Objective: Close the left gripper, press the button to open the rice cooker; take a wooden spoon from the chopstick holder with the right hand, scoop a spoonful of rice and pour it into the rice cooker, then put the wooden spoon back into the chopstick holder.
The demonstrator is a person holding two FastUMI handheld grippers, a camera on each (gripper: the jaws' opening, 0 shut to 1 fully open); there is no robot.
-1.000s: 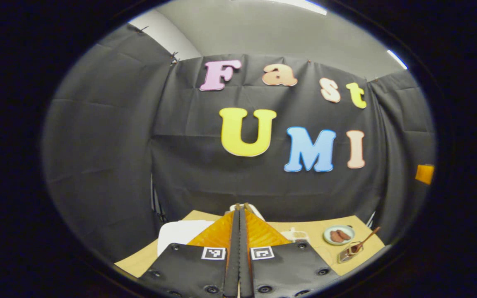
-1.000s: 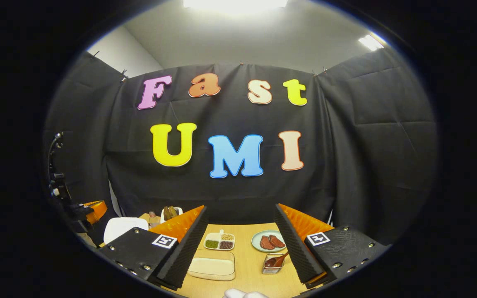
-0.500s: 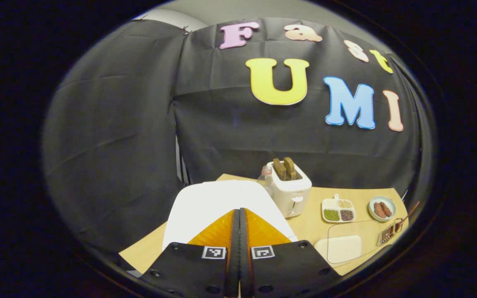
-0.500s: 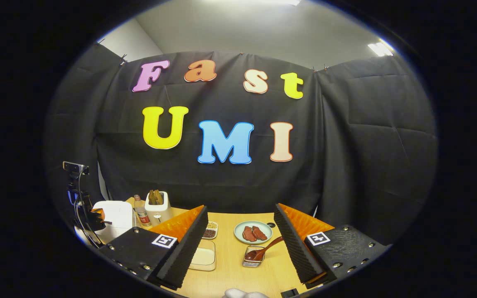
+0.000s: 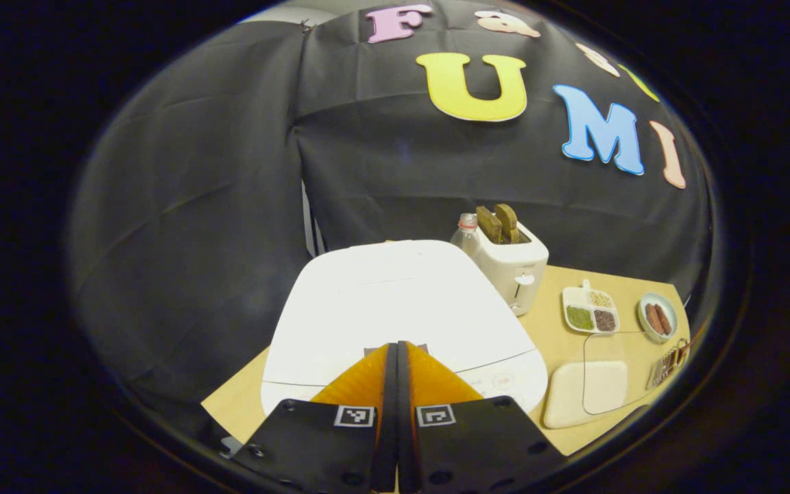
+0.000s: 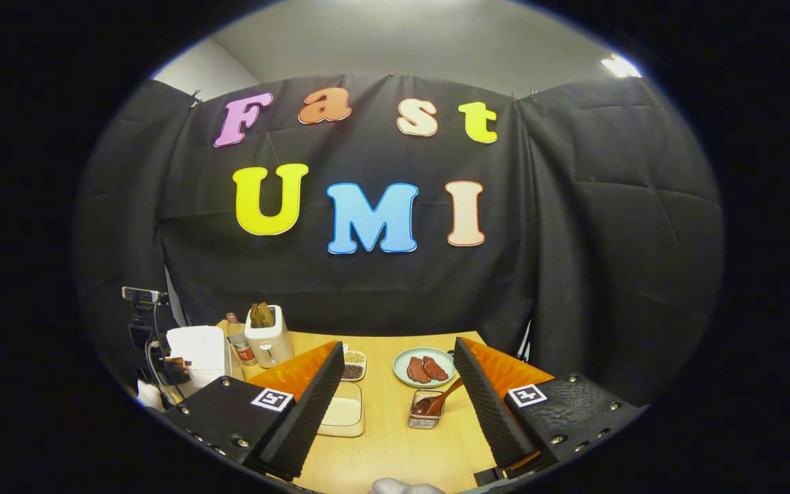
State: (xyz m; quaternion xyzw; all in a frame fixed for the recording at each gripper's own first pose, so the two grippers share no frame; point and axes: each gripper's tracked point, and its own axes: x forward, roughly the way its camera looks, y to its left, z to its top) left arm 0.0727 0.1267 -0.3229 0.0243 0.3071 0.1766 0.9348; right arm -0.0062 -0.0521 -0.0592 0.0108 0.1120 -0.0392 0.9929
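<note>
The white rice cooker (image 5: 395, 302) stands with its lid down, right in front of my left gripper (image 5: 398, 347). That gripper is shut with nothing in it, and its tips hover over the front of the lid by a small grey patch. The right gripper (image 6: 398, 346) is open and empty above the table. Between and beyond its fingers a dark wooden spoon (image 6: 439, 401) leans in the small metal chopstick holder (image 6: 424, 415). A clear box of white rice (image 6: 342, 415) lies to the holder's left. In the right gripper view the cooker (image 6: 196, 350) is far left, with the left gripper (image 6: 174, 365) by it.
Behind the cooker are a white toaster (image 5: 508, 264) with two slices and a small bottle (image 5: 465, 233). A divided dish of grains (image 5: 590, 310) and a plate of meat (image 6: 424, 367) sit farther back on the wooden table (image 6: 395, 446). A camera on a stand (image 6: 140, 296) is at the far left.
The left gripper has tipped down and come close over the rice cooker, which now looms large. The right gripper has tilted down a little and stays open. Nothing was grasped.
</note>
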